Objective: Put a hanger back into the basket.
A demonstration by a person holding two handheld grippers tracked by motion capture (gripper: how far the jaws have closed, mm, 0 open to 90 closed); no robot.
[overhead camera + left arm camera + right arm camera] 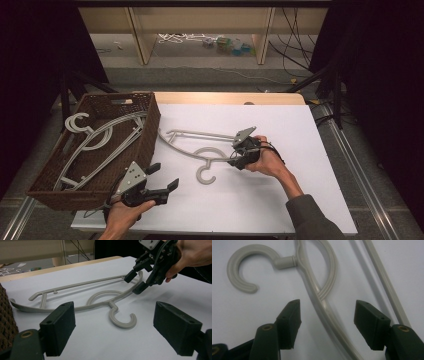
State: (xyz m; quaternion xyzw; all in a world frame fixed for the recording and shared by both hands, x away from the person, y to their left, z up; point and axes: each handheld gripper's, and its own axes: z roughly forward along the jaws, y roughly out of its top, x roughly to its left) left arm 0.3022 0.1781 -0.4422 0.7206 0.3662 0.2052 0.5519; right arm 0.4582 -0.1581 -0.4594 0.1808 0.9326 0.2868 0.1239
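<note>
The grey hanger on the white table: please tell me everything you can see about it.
The hanger looks like grey plastic, with a round open hook, a curved ribbed shoulder and a thin straight bar. It lies flat on the white table, right of the wicker basket. The right gripper straddles its shoulder with jaws open, pads not pressing on it.

A white sheet (pixel 280 200) covers most of a pale wooden table (pixel 225 97), whose bare edge shows along the far side. Beyond it the grey floor (pixel 200 75) runs to a light wooden shelf unit (pixel 142 35) on upright panels. Under that unit lie a white cord (pixel 180 37) and a small heap of coloured bits (pixel 227 46). Black cables (pixel 292 45) hang and trail at the right. Dark curtains (pixel 380 75) close off both sides, and metal rails (pixel 360 170) run along the floor by the table.
</note>
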